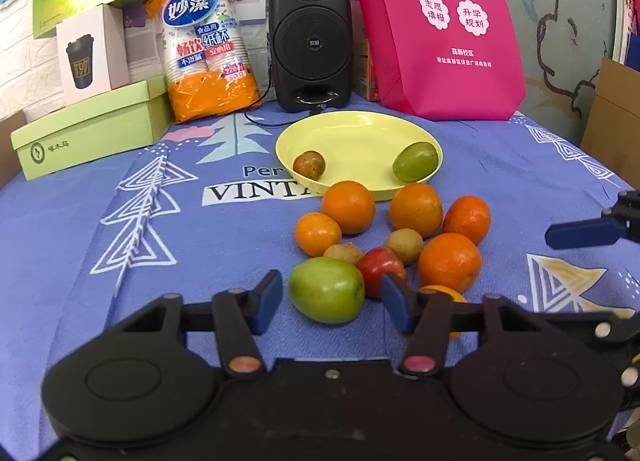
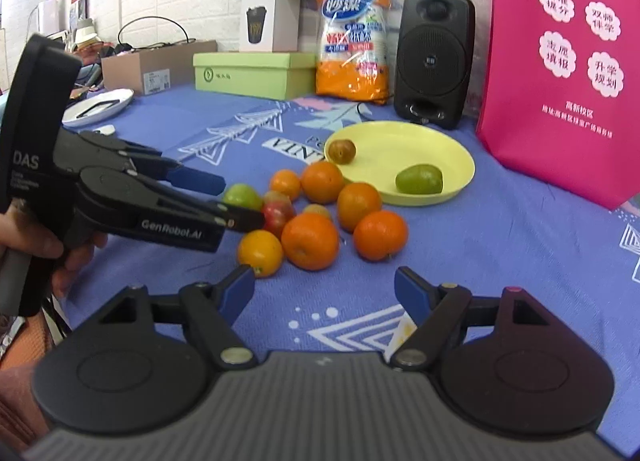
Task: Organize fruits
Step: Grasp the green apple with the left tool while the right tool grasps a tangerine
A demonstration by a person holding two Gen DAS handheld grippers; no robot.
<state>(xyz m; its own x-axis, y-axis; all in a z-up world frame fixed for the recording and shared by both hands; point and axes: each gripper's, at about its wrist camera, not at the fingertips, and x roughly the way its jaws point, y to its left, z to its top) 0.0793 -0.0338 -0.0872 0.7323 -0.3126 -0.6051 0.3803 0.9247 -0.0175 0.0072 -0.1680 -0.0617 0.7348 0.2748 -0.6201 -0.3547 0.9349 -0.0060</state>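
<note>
A green fruit (image 1: pixel 326 289) lies at the near edge of a fruit pile on the blue cloth. My left gripper (image 1: pixel 332 299) straddles it, with a small gap at each blue pad, so it is open. The right wrist view shows that gripper (image 2: pixel 242 201) from the side, around the same green fruit (image 2: pixel 240 195). Behind it lie a red apple (image 1: pixel 378 265), several oranges (image 1: pixel 348 205) and two small brown fruits. The yellow plate (image 1: pixel 360 119) holds a reddish fruit (image 1: pixel 309 165) and a green one (image 1: pixel 416 161). My right gripper (image 2: pixel 326 287) stands open and empty before the pile.
Along the back stand a black speaker (image 1: pixel 310 37), a pink bag (image 1: pixel 440 21), an orange pack of paper cups (image 1: pixel 208 49) and green boxes (image 1: pixel 88 129). A white dish (image 2: pixel 98 105) and a cardboard box (image 2: pixel 156 65) sit far left. A hand (image 2: pixel 36 245) grips the left tool.
</note>
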